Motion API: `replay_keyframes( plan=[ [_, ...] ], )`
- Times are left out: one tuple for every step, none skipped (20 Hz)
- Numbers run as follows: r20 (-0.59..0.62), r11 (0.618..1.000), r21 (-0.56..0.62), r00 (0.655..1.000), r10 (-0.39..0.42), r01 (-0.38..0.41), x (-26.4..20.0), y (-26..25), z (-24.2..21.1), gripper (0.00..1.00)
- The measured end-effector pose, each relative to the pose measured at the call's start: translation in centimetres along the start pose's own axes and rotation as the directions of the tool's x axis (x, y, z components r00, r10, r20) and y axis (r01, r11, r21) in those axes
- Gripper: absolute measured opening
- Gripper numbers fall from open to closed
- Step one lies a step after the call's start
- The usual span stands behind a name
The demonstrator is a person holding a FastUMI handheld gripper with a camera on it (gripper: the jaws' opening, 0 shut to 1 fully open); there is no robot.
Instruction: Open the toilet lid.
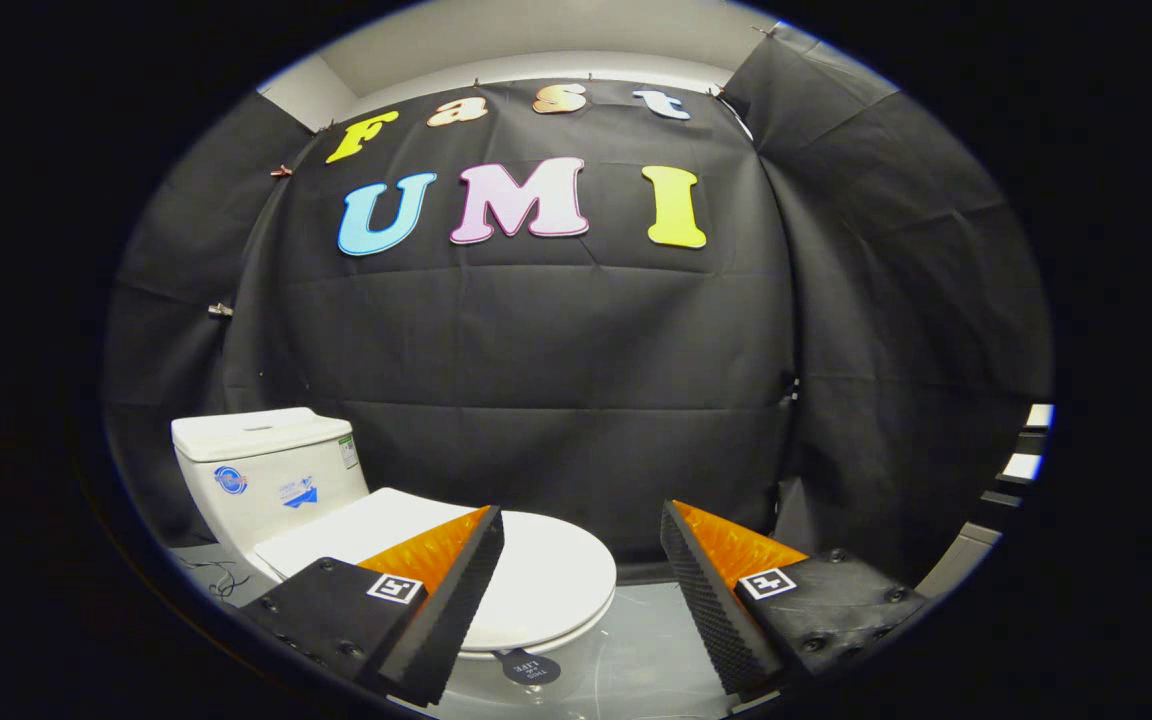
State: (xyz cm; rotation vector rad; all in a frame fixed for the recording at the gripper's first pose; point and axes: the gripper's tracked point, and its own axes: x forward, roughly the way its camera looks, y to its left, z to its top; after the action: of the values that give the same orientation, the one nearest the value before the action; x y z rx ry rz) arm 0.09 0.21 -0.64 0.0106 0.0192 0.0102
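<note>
A white toilet stands low at the left, its tank (261,470) against the black cloth wall. Its white lid (546,575) lies flat and closed over the bowl, rounded front end pointing right. A small dark tag (530,667) hangs below the lid's front rim. My gripper (581,520) hovers above the toilet with its fingers wide apart and nothing between them. The left finger (456,590) overlaps the lid's middle in the view. The right finger (706,590) sits beyond the lid's front end, over the floor.
Black cloth walls close in behind and to the right of the toilet. A pale glossy floor (636,640) spreads ahead of the bowl. Thin cables (211,578) lie on the floor beside the tank. A striped black-and-white edge (1021,465) shows at far right.
</note>
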Motion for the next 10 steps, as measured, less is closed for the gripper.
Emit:
replay_keyframes(
  plan=[
    [-0.002, 1.000, 0.000, 1.000, 0.001, -0.001, 0.0, 0.0, -0.1, 0.99],
    [-0.002, 1.000, 0.000, 1.000, 0.002, -0.002, 0.0, 0.0, -0.1, 0.99],
    [-0.002, 1.000, -0.001, 1.000, 0.003, -0.003, 0.0, 0.1, -0.1, 0.99],
    [-0.001, 1.000, -0.002, 1.000, 0.004, -0.004, 0.0, 0.1, -0.1, 0.99],
    [-0.003, 1.000, -0.003, 1.000, 0.004, -0.004, 0.0, 0.2, -0.2, 0.99],
    [-0.008, 1.000, -0.002, 1.000, 0.005, -0.005, 0.1, 0.2, -0.3, 0.99],
    [-0.015, 1.000, 0.000, 1.000, 0.005, -0.005, 0.1, 0.1, -0.6, 0.99],
    [-0.023, 1.000, 0.006, 1.000, 0.006, -0.005, 0.2, 0.1, -0.9, 0.99],
    [-0.039, 1.000, 0.014, 0.999, 0.005, -0.004, 0.2, 0.1, -1.4, 0.99],
    [-0.060, 1.000, 0.026, 0.998, 0.003, -0.001, 0.3, -0.1, -2.1, 0.99]
  ],
)
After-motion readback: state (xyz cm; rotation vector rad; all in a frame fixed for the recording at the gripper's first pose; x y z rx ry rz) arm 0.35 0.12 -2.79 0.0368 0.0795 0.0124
